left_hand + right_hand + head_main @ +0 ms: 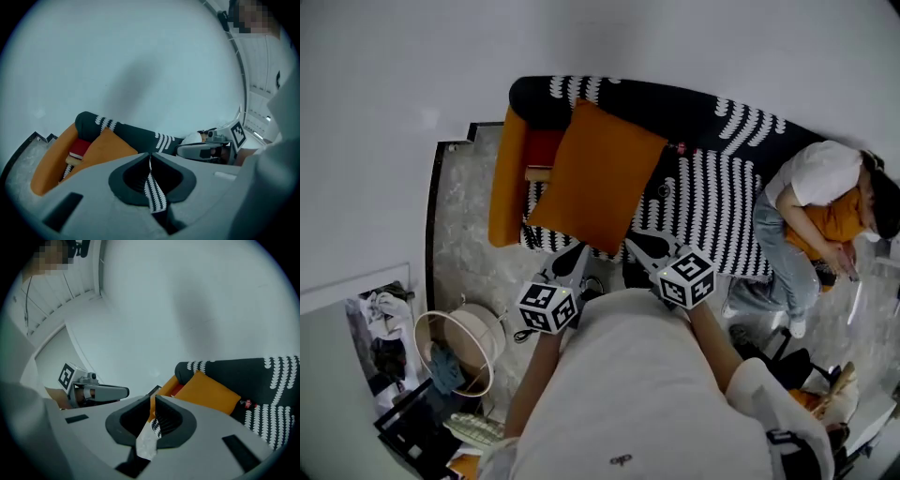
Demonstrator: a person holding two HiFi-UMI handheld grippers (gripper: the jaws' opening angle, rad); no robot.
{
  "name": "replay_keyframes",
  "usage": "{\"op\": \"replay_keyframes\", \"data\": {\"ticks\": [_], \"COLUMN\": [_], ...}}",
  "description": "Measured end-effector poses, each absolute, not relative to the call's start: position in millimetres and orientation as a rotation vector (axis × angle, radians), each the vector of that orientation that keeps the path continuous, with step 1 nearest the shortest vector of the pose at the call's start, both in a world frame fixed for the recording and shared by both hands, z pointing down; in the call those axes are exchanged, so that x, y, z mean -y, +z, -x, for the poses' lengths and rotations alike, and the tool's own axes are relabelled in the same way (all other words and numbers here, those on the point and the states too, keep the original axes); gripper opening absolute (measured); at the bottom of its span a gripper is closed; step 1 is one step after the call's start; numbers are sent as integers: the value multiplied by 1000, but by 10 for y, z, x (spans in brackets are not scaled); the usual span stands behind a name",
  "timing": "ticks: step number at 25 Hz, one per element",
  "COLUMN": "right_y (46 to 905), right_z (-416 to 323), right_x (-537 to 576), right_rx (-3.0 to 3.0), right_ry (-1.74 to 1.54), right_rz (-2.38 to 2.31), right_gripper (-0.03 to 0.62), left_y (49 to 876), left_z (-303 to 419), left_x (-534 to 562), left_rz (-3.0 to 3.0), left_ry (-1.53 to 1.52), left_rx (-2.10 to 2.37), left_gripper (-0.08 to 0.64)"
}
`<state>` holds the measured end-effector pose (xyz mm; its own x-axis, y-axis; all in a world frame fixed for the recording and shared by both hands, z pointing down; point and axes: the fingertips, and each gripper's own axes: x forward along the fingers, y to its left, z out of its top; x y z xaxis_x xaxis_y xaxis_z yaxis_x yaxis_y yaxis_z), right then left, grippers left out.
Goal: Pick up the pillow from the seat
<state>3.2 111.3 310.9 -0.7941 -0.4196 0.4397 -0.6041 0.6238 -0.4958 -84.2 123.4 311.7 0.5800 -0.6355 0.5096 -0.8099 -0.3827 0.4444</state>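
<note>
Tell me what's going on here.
A person holds a gripper in each hand at the front edge of the sofa. The left gripper and right gripper are both shut and empty, tips near the lower edge of the orange pillow. The pillow is not yet lifted. Another person sits at the sofa's other end.

No words, numbers or brand names can be read in any of the views. Black-and-white square code patterns are carried on the left cube [548, 307] of the left gripper [575, 255] and on the right cube [686, 277] of the right gripper [645, 246], yet no letters are held in them. A small dark mark is printed on the white shirt [628, 394] just behind both grippers, too small to be made out
</note>
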Motion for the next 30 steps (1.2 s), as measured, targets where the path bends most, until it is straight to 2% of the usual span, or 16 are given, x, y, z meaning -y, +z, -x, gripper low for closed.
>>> {"op": "replay_keyframes", "data": {"ticks": [10, 20, 30], "right_y": [3513, 3835, 4210], "right_z": [-68, 274, 362], "right_x": [-1191, -1217, -1038], "right_rx": [2516, 2477, 2393], "right_ry": [1034, 1067, 1135], "right_rz": [-649, -631, -723], "right_gripper": [8, 8, 9], "left_y": [3163, 3672, 4229], "left_z": [967, 1122, 1297], "left_x": [-1221, -1161, -616], "left_rz": [-2055, -2033, -2090], "left_ry": [230, 393, 475], "left_rx": [1261, 1158, 1000], "left_gripper": [18, 18, 18]}}
